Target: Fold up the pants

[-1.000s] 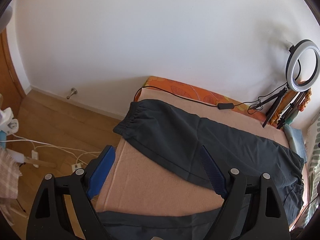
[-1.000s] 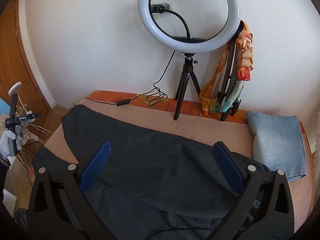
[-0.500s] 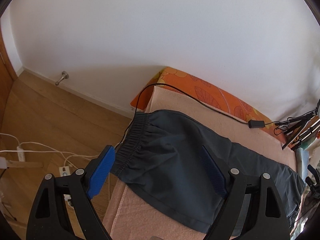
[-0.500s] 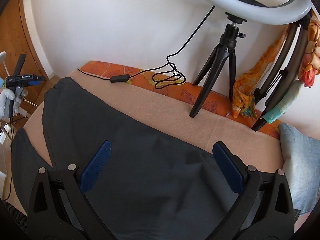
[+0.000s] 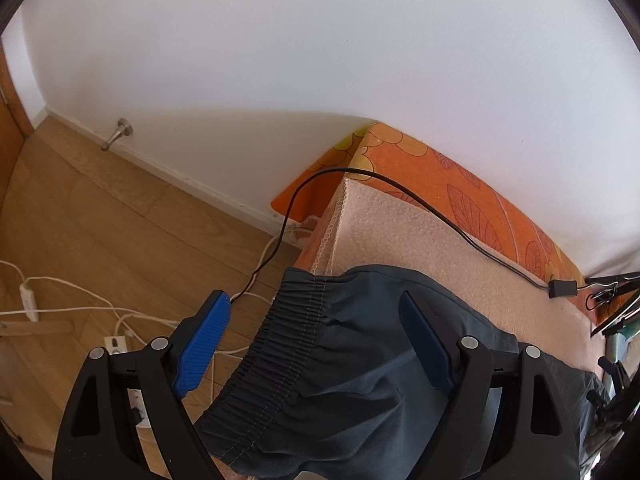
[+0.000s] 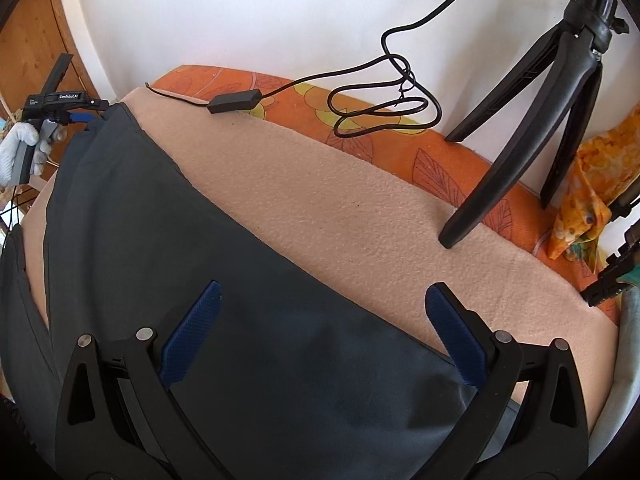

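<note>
Dark grey pants (image 5: 360, 364) lie spread on a beige blanket (image 5: 400, 236) covering a bed; an orange floral sheet (image 5: 452, 184) shows along the wall-side edge.

Left wrist view: left gripper (image 5: 316, 340) points steeply down over the elastic waistband (image 5: 280, 352) at the bed's end. Jaws stand wide apart, nothing clamped. One blue pad (image 5: 204, 340) hangs over the wooden floor (image 5: 100, 220) past the bed edge; the other sits above the pant fabric. The waistband end lies between the two fingers in the picture; whether either pad touches cloth cannot be told. A black cable (image 5: 400, 188) runs across the blanket to an inline switch (image 5: 564, 288). White cords and a power strip (image 5: 30, 300) lie on the floor. A door stop (image 5: 118, 132) is fixed at the skirting.

Right wrist view: right gripper (image 6: 324, 320) is also spread wide and empty, tilted down over the pants' far edge where it meets the blanket (image 6: 360, 208). Left pad over dark cloth, right pad over the fabric border. Contact cannot be told. A black tripod (image 6: 540, 92) stands on the blanket near the wall, a patterned scarf (image 6: 588, 192) beside it. At far left, a gloved hand (image 6: 20, 152) grips the other gripper's handle above the waistband end.
</note>
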Available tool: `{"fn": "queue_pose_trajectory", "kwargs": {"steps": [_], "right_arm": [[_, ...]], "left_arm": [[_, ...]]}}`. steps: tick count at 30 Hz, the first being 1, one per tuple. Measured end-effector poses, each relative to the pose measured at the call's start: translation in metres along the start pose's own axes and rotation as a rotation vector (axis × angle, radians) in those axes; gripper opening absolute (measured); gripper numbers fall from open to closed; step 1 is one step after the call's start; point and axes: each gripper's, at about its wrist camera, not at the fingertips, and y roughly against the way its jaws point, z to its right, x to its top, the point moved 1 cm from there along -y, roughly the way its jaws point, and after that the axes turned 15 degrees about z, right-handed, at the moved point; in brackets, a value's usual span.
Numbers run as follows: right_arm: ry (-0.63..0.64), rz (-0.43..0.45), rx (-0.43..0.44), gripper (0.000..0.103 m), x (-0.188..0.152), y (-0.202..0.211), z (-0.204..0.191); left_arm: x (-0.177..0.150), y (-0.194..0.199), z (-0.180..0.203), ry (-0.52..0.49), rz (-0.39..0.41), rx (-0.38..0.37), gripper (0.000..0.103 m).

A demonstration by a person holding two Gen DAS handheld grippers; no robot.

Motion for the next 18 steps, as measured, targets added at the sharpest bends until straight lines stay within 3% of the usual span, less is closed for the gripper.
{"fn": "queue_pose_trajectory", "kwargs": {"steps": [5, 9, 11, 15, 18], "right_arm": [[-0.028, -0.023, 0.031, 0.103, -0.007, -0.012, 0.005], [0.003, -0.042, 0.035, 0.103, -0.013, -0.012, 0.003], [0.021, -0.05, 0.029, 0.103, -0.013, -0.011, 0.001], [0.046, -0.06, 0.015, 0.103, -0.015, -0.011, -0.007], [0.067, -0.052, 0.024, 0.091, -0.014, -0.008, -0.017]], "left_arm": [[-0.001, -0.007, 0.004, -0.012, -0.01, -0.025, 0.082], [-0.004, -0.013, 0.008, -0.021, -0.02, -0.025, 0.057], [-0.005, -0.013, 0.01, -0.039, -0.01, -0.004, 0.052], [-0.004, -0.005, 0.011, -0.065, 0.032, -0.006, 0.028], [-0.002, 0.005, 0.012, -0.073, 0.085, -0.055, 0.023]]}}
